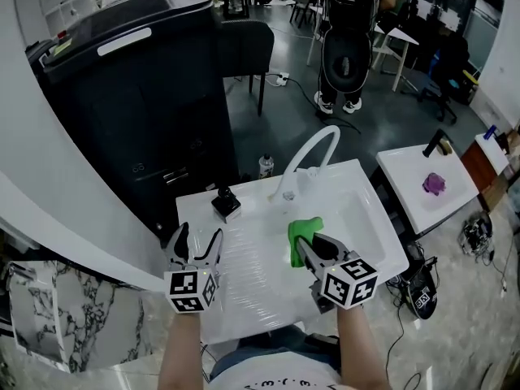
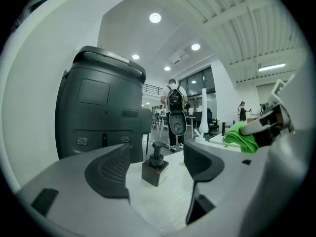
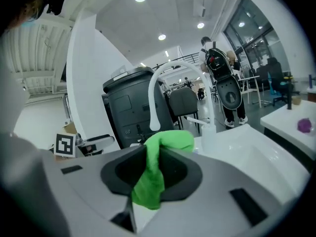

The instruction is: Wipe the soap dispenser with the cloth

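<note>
Now, clamping green cloth (image 1: 302,234) in right gripper (image 1: 315,249); holding left gripper (image 1: 199,240) agape, empty, near side of soap dispenser (image 1: 226,204). Best: brace base from left, wipe pump downward.

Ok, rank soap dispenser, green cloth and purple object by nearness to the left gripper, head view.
1. Soap dispenser, just ahead of the left gripper.
2. Green cloth, right, held by the right gripper.
3. Purple object, far right, other table.
</note>
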Tool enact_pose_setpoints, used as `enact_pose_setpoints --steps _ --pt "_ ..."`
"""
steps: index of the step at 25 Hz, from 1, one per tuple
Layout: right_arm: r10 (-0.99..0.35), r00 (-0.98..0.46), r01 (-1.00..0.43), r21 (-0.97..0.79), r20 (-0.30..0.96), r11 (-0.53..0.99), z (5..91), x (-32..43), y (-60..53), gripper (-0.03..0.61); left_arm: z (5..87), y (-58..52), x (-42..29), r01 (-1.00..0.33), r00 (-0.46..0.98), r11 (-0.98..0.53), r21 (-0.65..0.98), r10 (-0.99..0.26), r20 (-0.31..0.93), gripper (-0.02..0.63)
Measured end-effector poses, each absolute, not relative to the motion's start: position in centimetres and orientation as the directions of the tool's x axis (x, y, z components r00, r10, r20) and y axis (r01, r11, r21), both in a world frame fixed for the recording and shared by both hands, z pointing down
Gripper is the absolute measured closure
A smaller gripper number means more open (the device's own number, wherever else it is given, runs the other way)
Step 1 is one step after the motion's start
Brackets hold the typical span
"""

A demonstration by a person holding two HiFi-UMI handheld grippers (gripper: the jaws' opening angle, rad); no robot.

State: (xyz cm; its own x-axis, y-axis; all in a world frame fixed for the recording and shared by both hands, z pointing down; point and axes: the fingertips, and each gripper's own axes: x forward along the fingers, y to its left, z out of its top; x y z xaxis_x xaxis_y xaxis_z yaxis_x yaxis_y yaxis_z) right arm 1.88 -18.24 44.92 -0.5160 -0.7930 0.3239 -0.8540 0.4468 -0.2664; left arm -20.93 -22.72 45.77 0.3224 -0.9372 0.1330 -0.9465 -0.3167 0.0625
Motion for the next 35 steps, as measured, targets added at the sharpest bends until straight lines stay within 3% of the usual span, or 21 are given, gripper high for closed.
enact_pose_setpoints --steps 2,5,8,25,35 --pt "-0.795 -0.522 -0.851 -0.259 0.310 0.457 44.4 2.1 -18.2 0.491 44.6 -21.9 -21.1 -0.956 0.294 -0.292 0.030 -0.950 0.107 0.315" --pt "-0.789 -0.539 -0.841 -0.250 0.296 0.480 43.7 2.2 -18.0 0.491 42.8 -20.3 -21.8 -0.973 0.229 -0.228 0.015 -0.971 0.063 0.583" --pt "-0.790 -0.551 -0.833 -0.218 0.269 0.507 42.6 2.4 -17.7 0.491 41.5 -18.9 -21.7 -0.975 0.218 -0.216 0.050 -0.975 0.039 0.593" --pt "-0.882 -0.470 -0.876 0.113 0.008 0.468 33.2 5.2 -14.6 0.492 34.0 -13.0 -20.4 -0.979 0.186 -0.181 -0.089 -0.981 -0.051 0.600" --pt "-0.871 -0.490 -0.847 0.256 -0.037 0.466 30.6 5.3 -12.2 0.494 31.2 -11.9 -19.6 -0.983 0.169 -0.159 -0.089 -0.978 -0.119 0.600"
